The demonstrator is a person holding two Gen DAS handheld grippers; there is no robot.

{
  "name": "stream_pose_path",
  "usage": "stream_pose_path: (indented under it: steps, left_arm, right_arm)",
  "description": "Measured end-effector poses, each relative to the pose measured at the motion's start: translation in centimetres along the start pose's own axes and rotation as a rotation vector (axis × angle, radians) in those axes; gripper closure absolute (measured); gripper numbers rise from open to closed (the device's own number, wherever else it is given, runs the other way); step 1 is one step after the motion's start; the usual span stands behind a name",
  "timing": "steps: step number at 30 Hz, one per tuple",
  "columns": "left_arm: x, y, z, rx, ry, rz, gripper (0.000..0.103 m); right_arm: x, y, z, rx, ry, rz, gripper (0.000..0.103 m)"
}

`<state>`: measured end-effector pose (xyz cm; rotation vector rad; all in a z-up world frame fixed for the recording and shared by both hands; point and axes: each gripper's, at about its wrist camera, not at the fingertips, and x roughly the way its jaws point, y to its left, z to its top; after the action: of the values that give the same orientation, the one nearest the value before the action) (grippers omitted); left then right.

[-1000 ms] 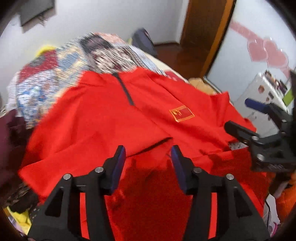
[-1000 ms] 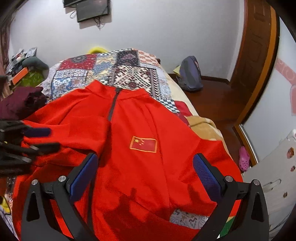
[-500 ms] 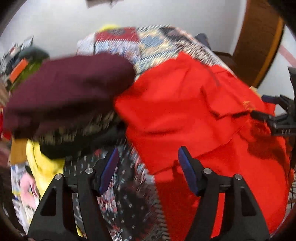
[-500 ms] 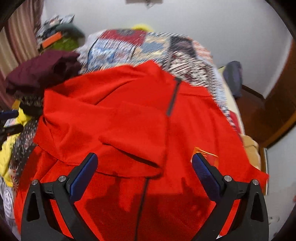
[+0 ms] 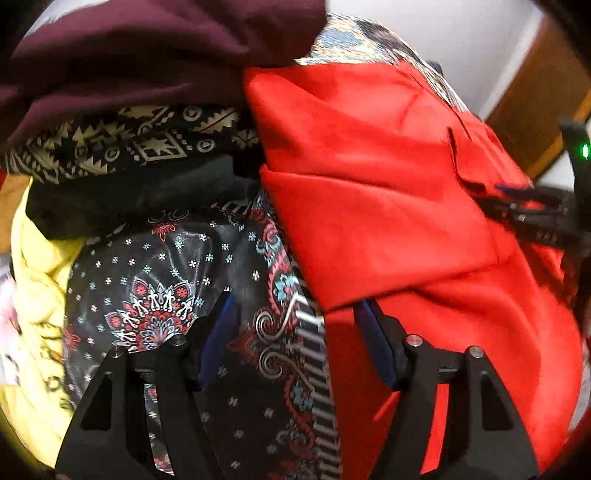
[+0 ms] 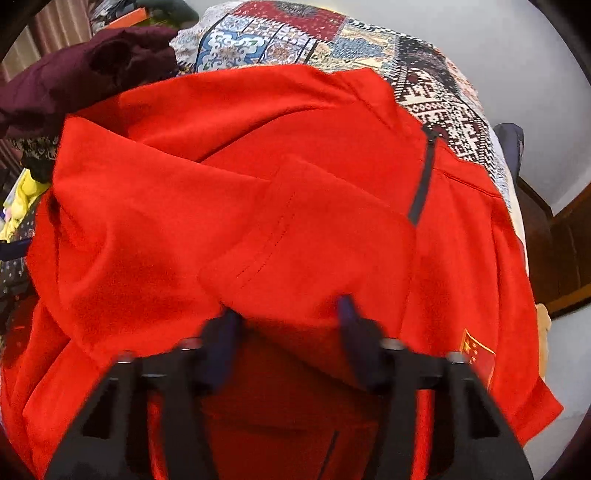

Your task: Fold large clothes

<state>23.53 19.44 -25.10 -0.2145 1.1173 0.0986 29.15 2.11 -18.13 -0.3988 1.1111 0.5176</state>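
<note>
A red zip-neck top (image 6: 221, 184) with a small flag patch (image 6: 478, 356) lies spread on the bed, one sleeve folded across its chest. My right gripper (image 6: 288, 310) points down at that sleeve's end; its jaws are closing with the red fabric edge between them, pads still apart from it. My left gripper (image 5: 295, 306) stands open over the top's (image 5: 388, 184) left edge, one finger above red cloth, the other above a dark floral cloth (image 5: 166, 266). The right gripper (image 5: 535, 218) shows at the far right of the left wrist view.
A pile of clothes sits left of the top: a maroon garment (image 5: 147, 48), a black-and-gold patterned cloth (image 5: 129, 144) and a yellow one (image 5: 37, 295). A patchwork bedspread (image 6: 295, 33) covers the bed. A dark backpack (image 6: 511, 144) and wooden door lie beyond.
Both grippers have dropped closer to the top and swung left. The right jaws have narrowed from wide open around the sleeve end. The left gripper now hangs over the top's left edge.
</note>
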Motion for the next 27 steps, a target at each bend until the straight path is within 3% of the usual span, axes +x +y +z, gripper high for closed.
stream_pose_path:
  steps: [2,6,12,15,16,22,27]
  left_arm:
    - [0.3,0.5,0.3,-0.043,-0.003,-0.006,0.037]
    - [0.0,1.2,0.8,-0.095,-0.028,0.018,0.037]
    - [-1.6,0.5,1.1,-0.08,-0.12,0.114,0.04]
    - [-2.1,-0.6,1.3,-0.051,-0.155,0.101,0.078]
    - [-2.3,-0.9,1.5,-0.04,-0.158,0.088,0.097]
    - [-5.8,-2.3,2.6,0.028,-0.272,0.121,0.099]
    - [-5.8,-2.6,2.2,0.072,-0.273,0.186,0.102]
  right_arm:
    - [-0.4,0.1,0.3,-0.008,-0.029,-0.029,0.095]
    - [-3.4,-1.5,1.6,0.07,-0.13,-0.005,0.097]
    - [-11.3,-5.5,4.9,0.175,-0.35,-0.054,0.098]
    - [-14.7,-7.7,5.3,0.23,-0.428,-0.07,0.098]
    - [-15.5,-8.3,5.3,0.244,-0.449,-0.083,0.098]
    - [-17.7,-12.0,3.1,0.346,-0.507,-0.13,0.098]
    - [-15.7,-14.4,0.2,0.436,-0.45,-0.119,0.098]
